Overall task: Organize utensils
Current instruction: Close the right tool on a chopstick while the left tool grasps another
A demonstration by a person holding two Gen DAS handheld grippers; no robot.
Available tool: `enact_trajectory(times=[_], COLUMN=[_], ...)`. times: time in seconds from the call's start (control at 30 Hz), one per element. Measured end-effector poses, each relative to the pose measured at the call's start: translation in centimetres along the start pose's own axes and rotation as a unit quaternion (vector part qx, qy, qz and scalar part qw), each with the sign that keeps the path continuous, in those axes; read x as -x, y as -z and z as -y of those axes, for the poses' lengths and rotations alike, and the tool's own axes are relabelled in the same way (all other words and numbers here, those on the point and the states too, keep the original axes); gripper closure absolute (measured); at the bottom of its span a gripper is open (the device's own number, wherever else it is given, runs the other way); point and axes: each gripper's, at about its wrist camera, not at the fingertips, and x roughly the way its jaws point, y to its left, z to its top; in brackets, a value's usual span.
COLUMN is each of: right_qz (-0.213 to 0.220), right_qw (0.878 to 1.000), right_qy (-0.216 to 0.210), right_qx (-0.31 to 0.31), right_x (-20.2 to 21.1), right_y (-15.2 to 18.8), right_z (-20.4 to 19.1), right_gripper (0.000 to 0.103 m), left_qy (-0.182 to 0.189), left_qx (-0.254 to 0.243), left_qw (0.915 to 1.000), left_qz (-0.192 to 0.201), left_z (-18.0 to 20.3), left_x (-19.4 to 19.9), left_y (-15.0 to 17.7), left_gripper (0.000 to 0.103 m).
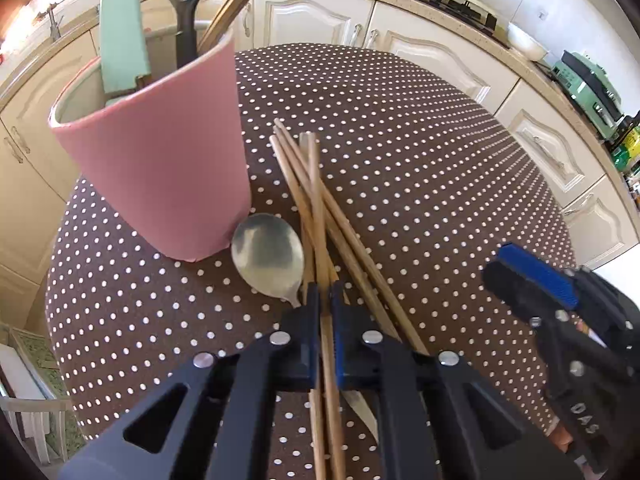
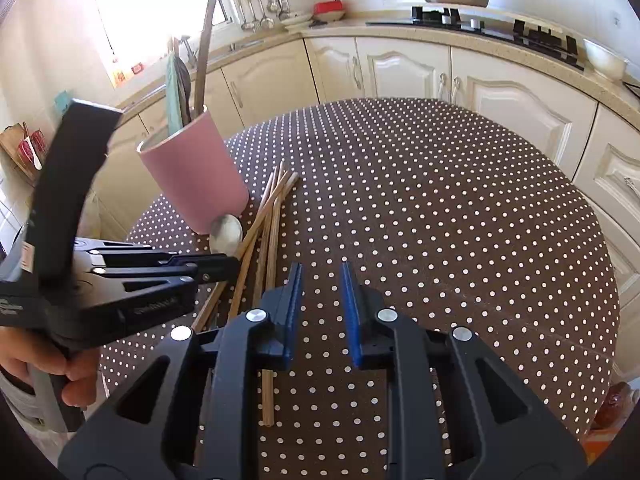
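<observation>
Closed on a chopstick (image 1: 325, 344), the left gripper (image 1: 325, 300) pinches it over the dotted table (image 1: 440, 160), near the spoon (image 1: 268, 256) and pink holder (image 1: 160, 168). Right gripper (image 2: 320, 280) hangs parted, holding nothing. Lifting cleanly probably means raising straight up, then tipping the stick upright into the holder.

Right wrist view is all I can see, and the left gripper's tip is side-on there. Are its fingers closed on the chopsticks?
Observer: Yes. The left gripper has its fingers shut on the chopsticks, which run straight between them.
Operator: Is the spoon caught in there too?
Observer: No. The spoon lies bowl-up just left of the fingers; only its neck slips underneath one of them.
</observation>
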Motion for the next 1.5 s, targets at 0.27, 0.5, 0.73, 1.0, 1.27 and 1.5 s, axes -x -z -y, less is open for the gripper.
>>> enact_trajectory(times=[0.27,0.5,0.73,1.0,1.27,1.5], right_qz=[-0.054,-0.106,-0.128,-0.163,-0.183,-0.162], right_qw=[0.998,0.994,0.992,0.986,0.982,0.987], right_qy=[-0.008,-0.018,0.008,0.022,0.014,-0.002], right_qx=[0.012,0.014,0.021,0.023,0.03,0.018], right_x=[-2.6,-5.8,-7.7,-9.6,-9.7,-6.7], right_y=[-1.2,-2.7,-3.3,-4.9,-5.3,-3.3], right_z=[-0.9,-2.8,-4.4,-4.7,-3.5,-1.5], right_gripper=[0.082,0.082,0.082,0.083,0.097,0.097], left_qy=[0.036,0.053,0.069,0.073,0.054,0.039], left_qx=[0.021,0.047,0.072,0.066,0.042,0.026], left_qw=[0.9981,0.9958,0.9928,0.994,0.9977,0.9988], left_qz=[0.046,0.058,0.065,0.048,0.002,-0.01], left_z=[-1.5,-4.0,-7.3,-8.8,-7.2,-6.4], left_x=[2.4,4.4,6.1,5.9,3.5,2.6], left_y=[1.6,4.3,7.6,8.3,4.9,3.2], left_gripper=[0.098,0.098,0.098,0.097,0.097,0.098])
